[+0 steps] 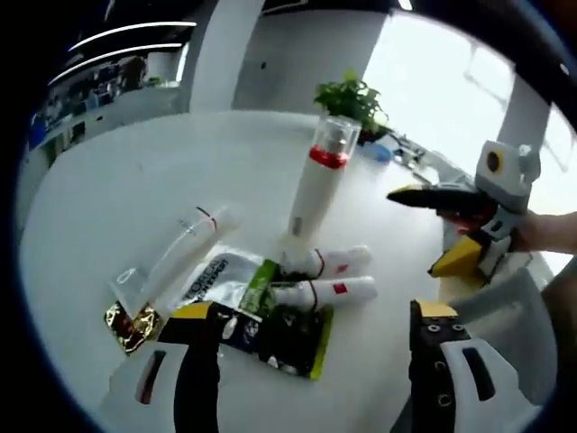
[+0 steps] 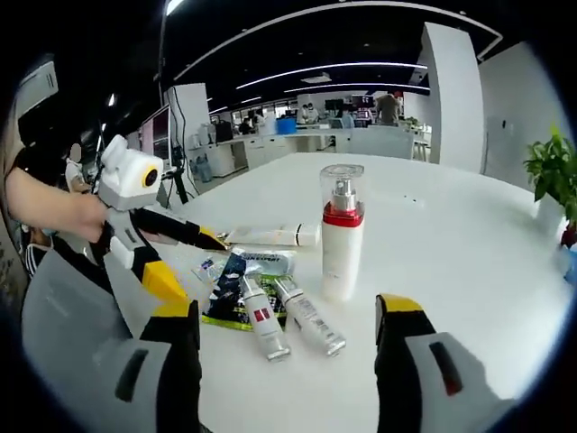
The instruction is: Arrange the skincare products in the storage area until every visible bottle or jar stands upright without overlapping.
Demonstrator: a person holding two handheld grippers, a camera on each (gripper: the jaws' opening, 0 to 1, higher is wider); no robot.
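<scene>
Tubes (image 2: 288,320) lying flat beside upright pump bottle (image 2: 342,233) at table (image 2: 469,244) centre, two side by side on sachets (image 2: 233,290), third tube (image 1: 180,253) lying apart. Long axes pointing roughly toward right gripper (image 2: 288,320); pair sitting just ahead between its jaws, so right hand looking nearer. Right jaws spreading wide, holding nothing. Left gripper (image 1: 311,329) also gaping empty, hovering over sachets.

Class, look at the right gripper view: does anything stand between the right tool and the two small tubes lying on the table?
Nothing visible does. The right tool is open, and bare white table lies between it and the two small tubes. The upright pump bottle stands just beyond them, not in the path.
</scene>
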